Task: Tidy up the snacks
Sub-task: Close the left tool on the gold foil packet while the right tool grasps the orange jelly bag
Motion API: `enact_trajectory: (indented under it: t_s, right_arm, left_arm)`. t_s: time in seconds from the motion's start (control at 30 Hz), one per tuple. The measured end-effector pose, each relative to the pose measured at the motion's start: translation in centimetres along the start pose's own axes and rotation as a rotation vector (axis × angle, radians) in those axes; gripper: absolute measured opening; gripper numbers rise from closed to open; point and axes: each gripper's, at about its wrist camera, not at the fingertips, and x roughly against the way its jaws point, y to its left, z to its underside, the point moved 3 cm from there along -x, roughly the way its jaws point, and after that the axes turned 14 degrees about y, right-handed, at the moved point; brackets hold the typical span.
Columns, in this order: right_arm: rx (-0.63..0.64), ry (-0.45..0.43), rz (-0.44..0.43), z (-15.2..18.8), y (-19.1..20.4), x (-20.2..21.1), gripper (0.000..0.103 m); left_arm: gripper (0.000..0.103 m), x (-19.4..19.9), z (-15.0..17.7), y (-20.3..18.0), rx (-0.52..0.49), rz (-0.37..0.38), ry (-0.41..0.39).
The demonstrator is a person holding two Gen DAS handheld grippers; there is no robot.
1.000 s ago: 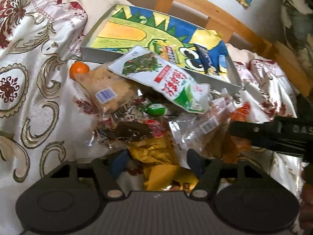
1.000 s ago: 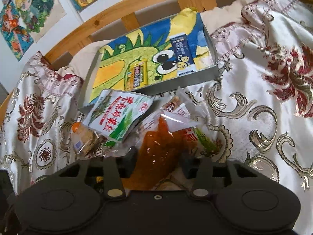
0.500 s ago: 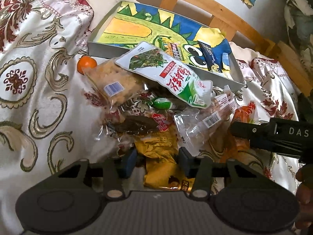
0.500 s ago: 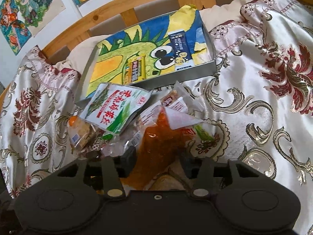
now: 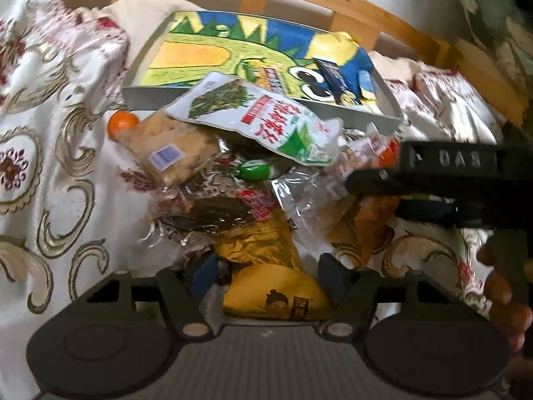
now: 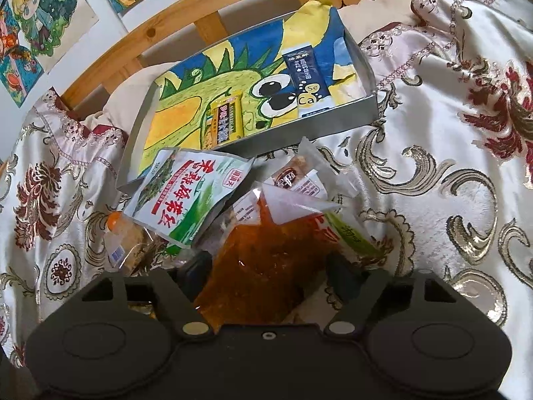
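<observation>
Brocade cloth with gold scrolls and red flowers covers the surface under me, a wooden rail runs behind it, and drawings hang on the wall beyond. By my reckoning the job is barely begun: the gray tray, lined with a dinosaur drawing, holds only two things, a dark blue sachet at its right end and a yellow-green bar near the middle, while most of its floor lies bare. Everything else sits in a heap on the cloth just in front of the tray. On top lies a white-and-green bag, its upper corner touching or overlapping the tray's near wall. Under and around it I see a clear biscuit pack, a small orange at the heap's left edge, a green candy, a dark wrapped piece, and a clear crinkled pack. My left gripper has its fingers spread on either side of a yellow pack that lies between them, not pinched as far as I can tell. My right gripper likewise stands with fingers apart around an orange-red pouch, which fills the gap but does not look squeezed. Nearly all of the heap is left to move into the tray.
</observation>
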Motion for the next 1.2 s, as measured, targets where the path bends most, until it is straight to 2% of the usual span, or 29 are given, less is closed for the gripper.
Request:
enact_trajectory:
  t_s: [0.07,0.1,0.13,0.2,0.23,0.43,0.83,1.03,1.2]
  right_arm:
    - [0.006,-0.004,0.009,0.2,0.0,0.1,0.066]
    - [0.009,-0.005,0.013,0.2,0.0,0.2,0.063]
    - [0.012,-0.004,0.015,0.3,0.0,0.2,0.055]
    - [0.009,0.004,0.007,0.5,-0.1,0.3,0.052]
    - [0.008,0.007,0.004,0.6,-0.1,0.3,0.050]
    - [-0.032,0.012,-0.042,1.2,-0.8,1.4,0.040]
    - [-0.045,-0.012,-0.089,1.4,-0.7,2.5,0.033]
    - [-0.052,-0.026,-0.144,2.1,-0.6,3.9,0.033]
    - [-0.078,-0.040,-0.236,1.9,-0.8,4.7,0.033]
  left_arm:
    - [0.058,0.2,0.0,0.5,0.032,0.001,-0.004]
    - [0.057,0.3,0.0,0.7,0.043,0.005,-0.005]
    - [0.055,0.4,0.0,0.9,0.058,0.014,-0.007]
    - [0.054,0.6,0.1,1.1,0.076,0.024,-0.007]
    - [0.049,0.7,0.2,1.1,0.080,0.029,-0.005]
    - [0.049,1.4,0.7,1.2,0.092,0.045,-0.002]
    - [0.049,1.2,0.5,1.3,0.097,0.049,-0.003]
    - [0.050,1.3,0.6,1.2,0.099,0.045,-0.002]
    - [0.052,0.8,-0.1,1.5,0.105,0.046,0.002]
